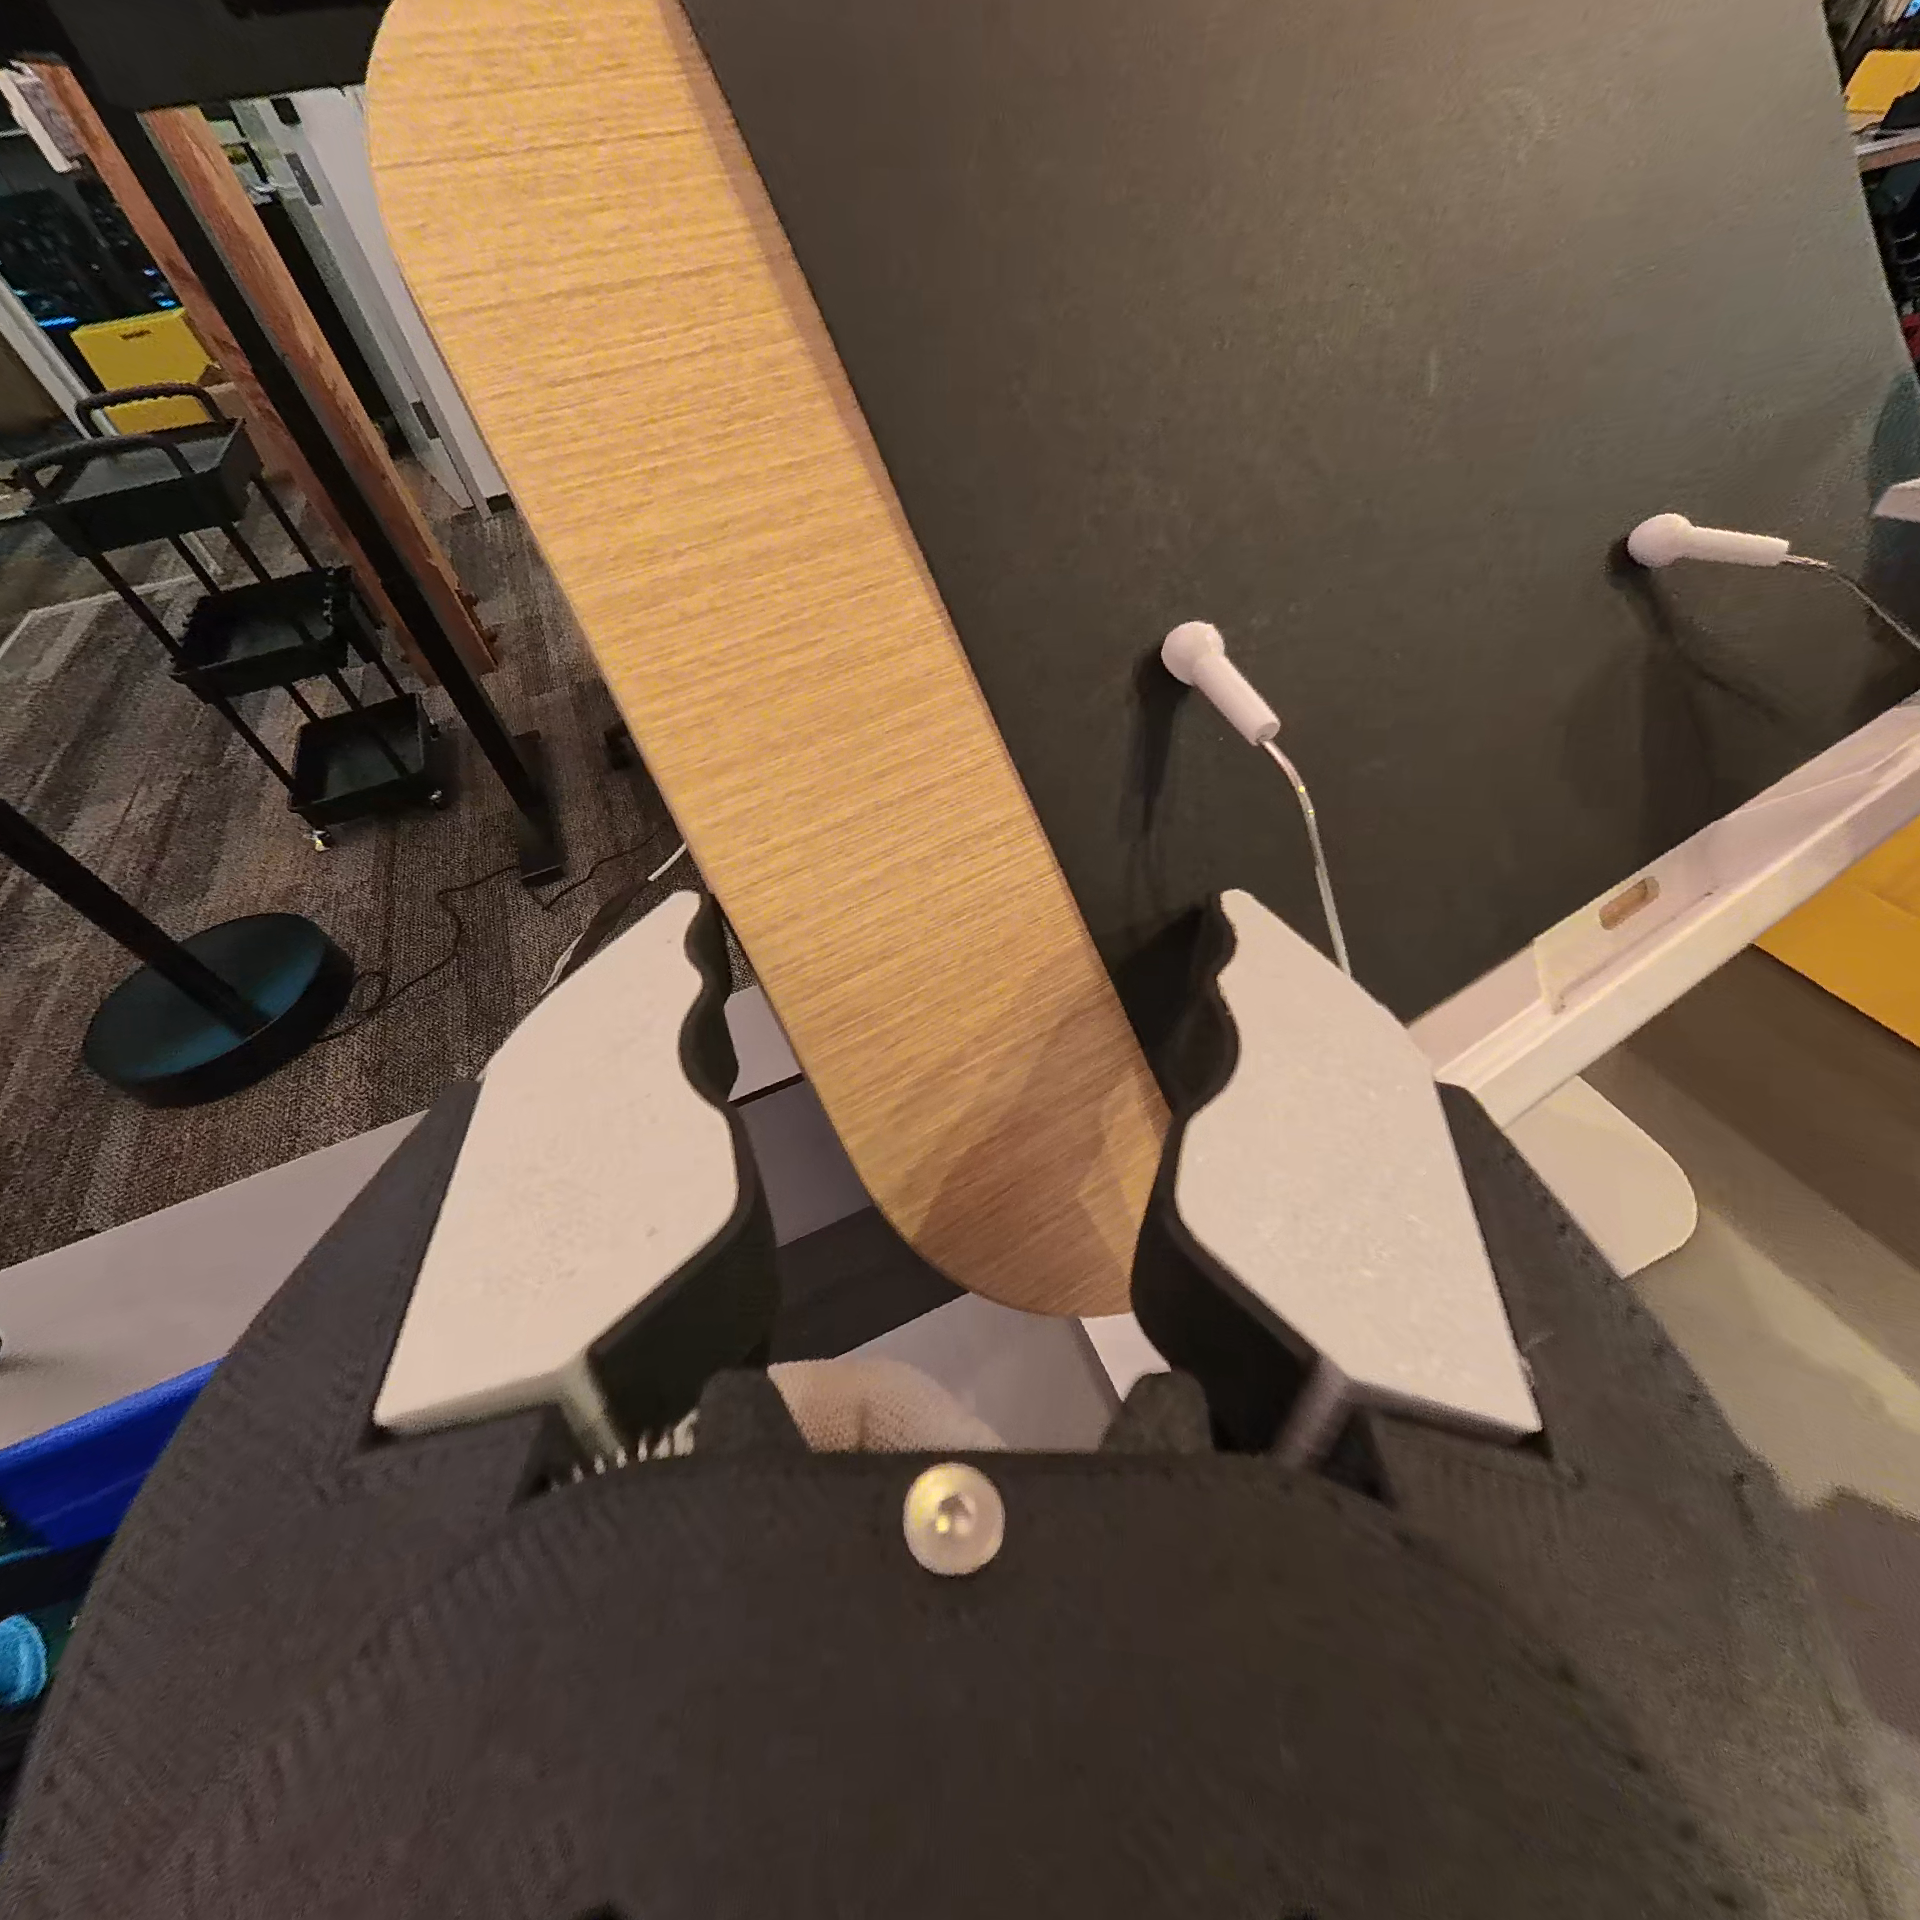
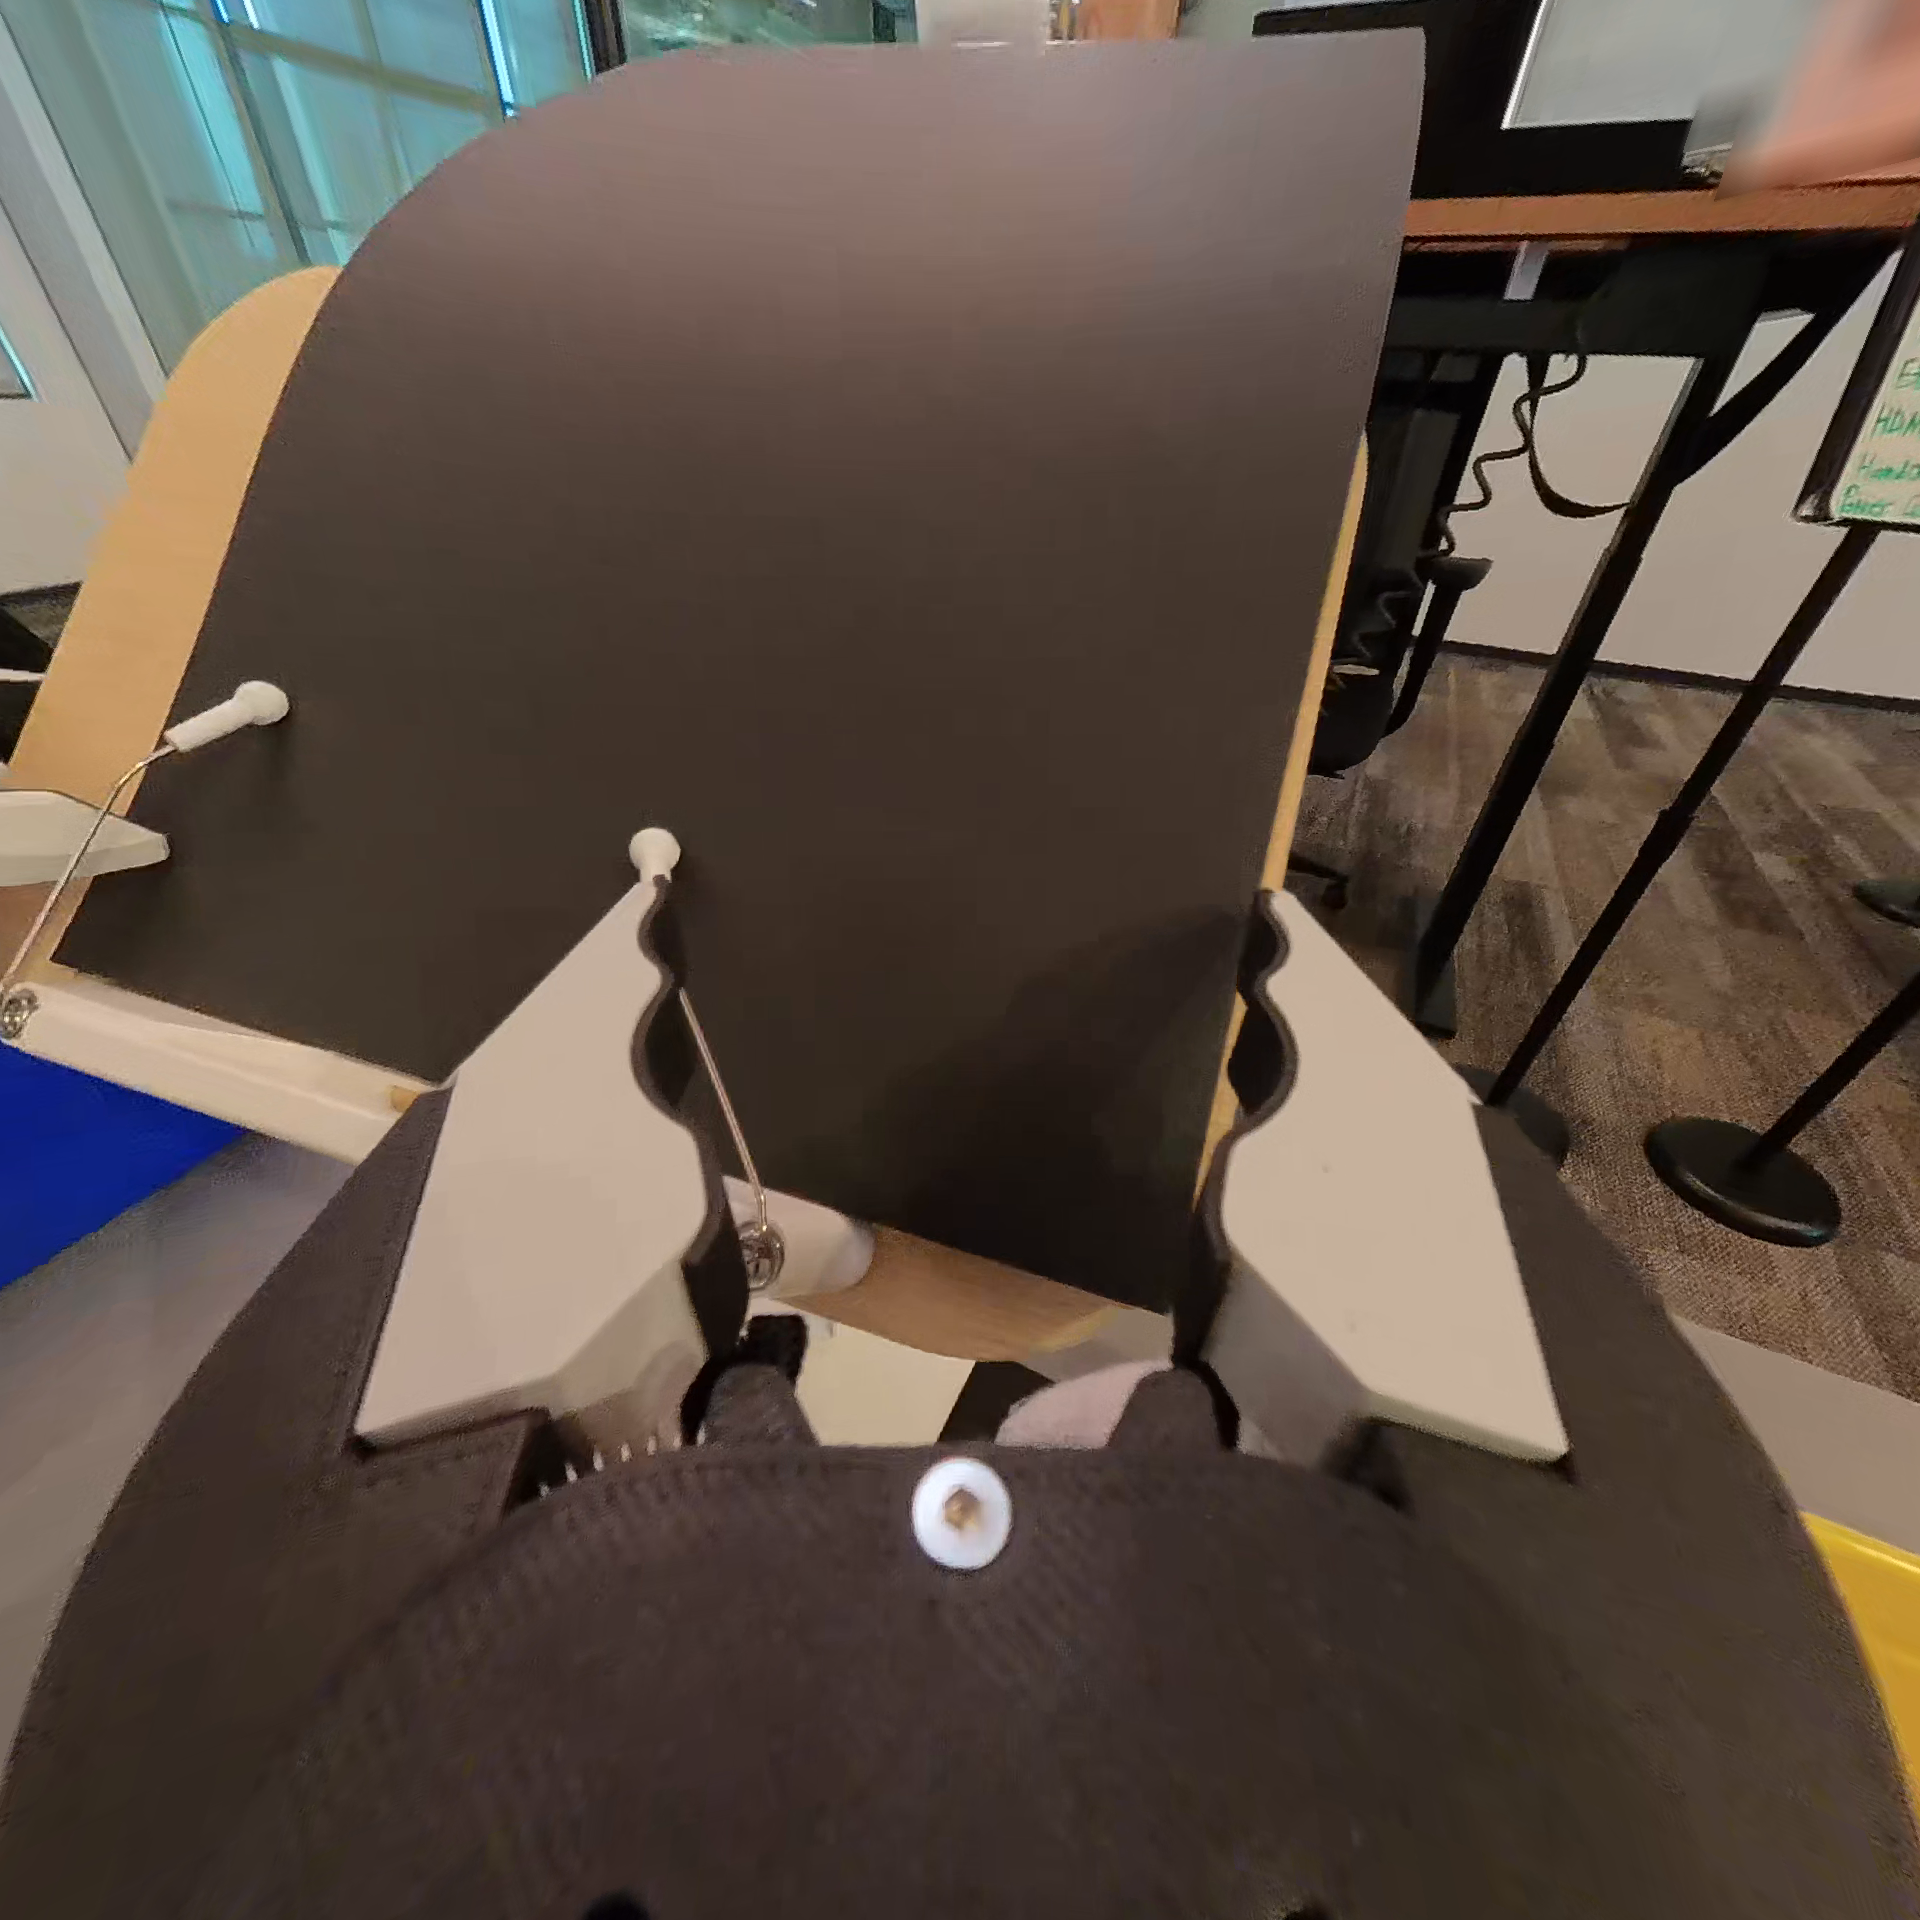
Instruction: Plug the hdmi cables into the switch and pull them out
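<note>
No HDMI cable or switch shows in either view. A wooden book stand (image 1: 675,520) stands close in front of both grippers, with a black sheet (image 1: 1299,416) leaning on it. Two white-tipped wire clips (image 1: 1216,675) (image 1: 1704,540) press on the sheet above the white ledge (image 1: 1662,883). My left gripper (image 1: 961,925) is open and empty, its fingers either side of the stand's lower left edge. My right gripper (image 2: 956,914) is open and empty, facing the sheet (image 2: 831,520) by its lower right corner, with one clip (image 2: 655,852) at its left fingertip.
A black rolling cart (image 1: 260,644) and a round black stand base (image 1: 218,997) are on the floor at left. A blue bin (image 2: 83,1143) sits beside the stand. A desk with black legs (image 2: 1558,623) and more stand bases (image 2: 1745,1174) are at right.
</note>
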Available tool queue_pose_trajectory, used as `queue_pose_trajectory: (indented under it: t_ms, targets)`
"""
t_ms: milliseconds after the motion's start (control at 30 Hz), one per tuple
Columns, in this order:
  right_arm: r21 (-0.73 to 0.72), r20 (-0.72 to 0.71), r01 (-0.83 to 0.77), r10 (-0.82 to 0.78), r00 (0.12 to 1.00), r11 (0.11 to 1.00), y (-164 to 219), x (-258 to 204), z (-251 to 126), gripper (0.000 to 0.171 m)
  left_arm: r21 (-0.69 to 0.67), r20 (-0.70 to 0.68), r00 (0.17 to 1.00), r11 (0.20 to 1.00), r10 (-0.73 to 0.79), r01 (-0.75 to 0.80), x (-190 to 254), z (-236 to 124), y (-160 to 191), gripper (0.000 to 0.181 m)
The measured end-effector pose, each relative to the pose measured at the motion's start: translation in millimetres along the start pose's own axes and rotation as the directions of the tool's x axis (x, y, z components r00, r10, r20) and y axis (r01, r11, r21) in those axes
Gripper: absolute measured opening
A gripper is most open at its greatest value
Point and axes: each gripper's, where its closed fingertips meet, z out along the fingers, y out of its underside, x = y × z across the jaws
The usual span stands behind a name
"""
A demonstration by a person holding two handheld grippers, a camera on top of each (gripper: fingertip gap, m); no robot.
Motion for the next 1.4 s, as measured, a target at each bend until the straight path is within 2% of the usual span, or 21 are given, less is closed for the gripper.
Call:
queue_pose_trajectory:
  t_ms: [233,633,667,700,733,800,833,933,1000,1133,1267,1400]
  targets:
    - [-0.002,0.012,-0.031,0.031,0.999,1.0,5,0,3,0.108,-0.001,0.002,1.0,1.0,0.002,-0.002,0,0,0,0.085]
    - [-0.006,0.1,-0.069,0.07,0.993,0.998,2,-12,0,0.095,0.0,-0.01,1.0,1.0,-0.006,0.006,0,-1,1,0.084]
    - [-0.008,0.075,-0.054,0.054,0.996,0.999,1,-9,-1,0.104,0.003,-0.003,1.0,1.0,-0.003,0.003,-1,-2,1,0.085]
    - [-0.006,0.036,-0.006,0.006,0.999,1.0,-2,-5,-3,0.105,0.011,0.01,1.0,1.0,0.007,-0.007,-3,-2,-1,0.085]
    - [-0.007,0.012,0.067,-0.067,0.998,0.998,-6,-5,-6,0.096,0.012,0.019,1.0,1.0,0.014,-0.014,-4,-3,-2,0.085]
    - [-0.047,0.114,0.183,-0.176,0.978,0.982,-4,-31,-9,0.064,0.012,0.018,1.0,1.0,0.017,-0.017,-4,-4,-2,0.084]
    - [-0.067,0.147,0.218,-0.207,0.967,0.974,0,-41,-9,0.062,0.008,0.011,1.0,1.0,0.015,-0.016,-4,-4,-1,0.084]
    - [-0.126,0.193,0.354,-0.327,0.925,0.927,19,-59,-3,0.022,0.0,0.005,1.0,1.0,0.017,-0.017,-2,-3,0,0.084]
    - [-0.14,0.172,0.414,-0.39,0.905,0.899,25,-60,1,0.0,0.0,0.004,1.0,1.0,0.015,-0.015,-2,-3,0,0.083]
    - [-0.135,0.105,0.332,-0.32,0.942,0.934,19,-47,1,0.0,0.003,-0.006,1.0,1.0,-0.006,0.006,-1,-1,1,0.082]
    - [-0.077,0.051,0.103,-0.099,0.994,0.992,15,-32,2,0.0,0.006,-0.008,1.0,1.0,-0.015,0.015,-1,-1,1,0.082]
    - [-0.022,-0.065,-0.056,0.054,0.996,0.998,14,-12,0,0.0,0.001,-0.006,1.0,1.0,-0.015,0.015,-1,0,2,0.082]
